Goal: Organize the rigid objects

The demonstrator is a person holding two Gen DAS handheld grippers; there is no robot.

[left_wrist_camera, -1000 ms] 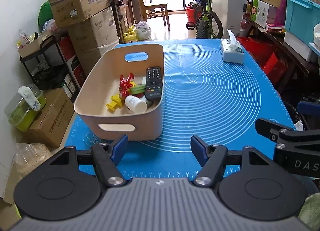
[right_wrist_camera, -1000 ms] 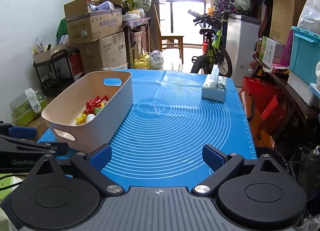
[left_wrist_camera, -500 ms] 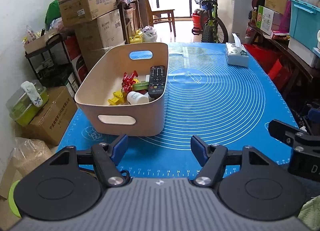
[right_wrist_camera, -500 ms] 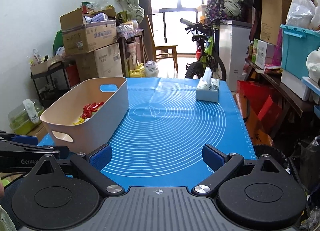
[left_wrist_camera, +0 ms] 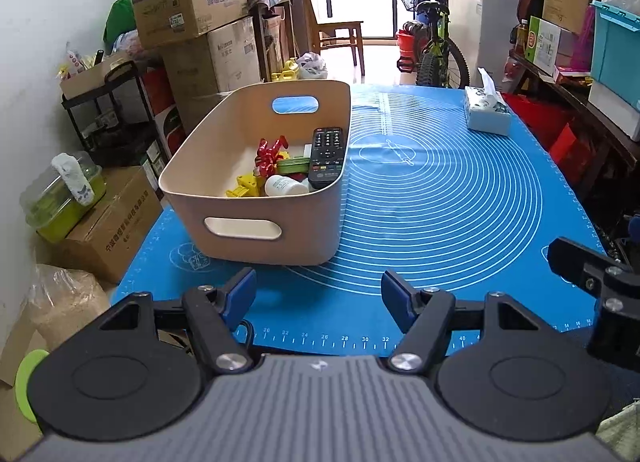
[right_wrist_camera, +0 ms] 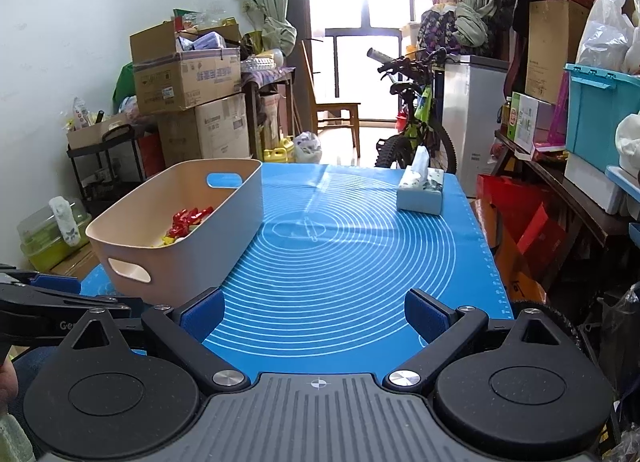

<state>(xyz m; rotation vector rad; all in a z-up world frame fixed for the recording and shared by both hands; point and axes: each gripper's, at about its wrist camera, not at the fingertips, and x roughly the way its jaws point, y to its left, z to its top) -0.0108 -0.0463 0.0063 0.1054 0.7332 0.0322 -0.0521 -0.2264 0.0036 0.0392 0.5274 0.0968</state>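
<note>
Sat on the left side of the blue silicone baking mat (left_wrist_camera: 440, 197): beige plastic handled bin (left_wrist_camera: 256, 229), loaded with a black remote control (left_wrist_camera: 327, 157), white pill bottle (left_wrist_camera: 285, 185), red (left_wrist_camera: 269, 153) and yellow toy pieces (left_wrist_camera: 245, 186). Hovered low at the mat's near edge, apart from the bin: left gripper (left_wrist_camera: 318, 298), blue pads spread, nothing between. Alongside, right gripper (right_wrist_camera: 314, 312), likewise spread and empty. Stood far right: white tissue box (left_wrist_camera: 487, 113).

From my seat, a blue mat (left_wrist_camera: 460, 201) with white rings covers the table. A tissue box (left_wrist_camera: 487, 115) sits at its two o'clock corner. Beyond, a bicycle (right_wrist_camera: 414, 117) stands at twelve o'clock beside a wooden chair (right_wrist_camera: 334, 109). Stacked cardboard boxes (left_wrist_camera: 196, 37) rise at ten o'clock, a teal bin (right_wrist_camera: 600, 113) at three.
</note>
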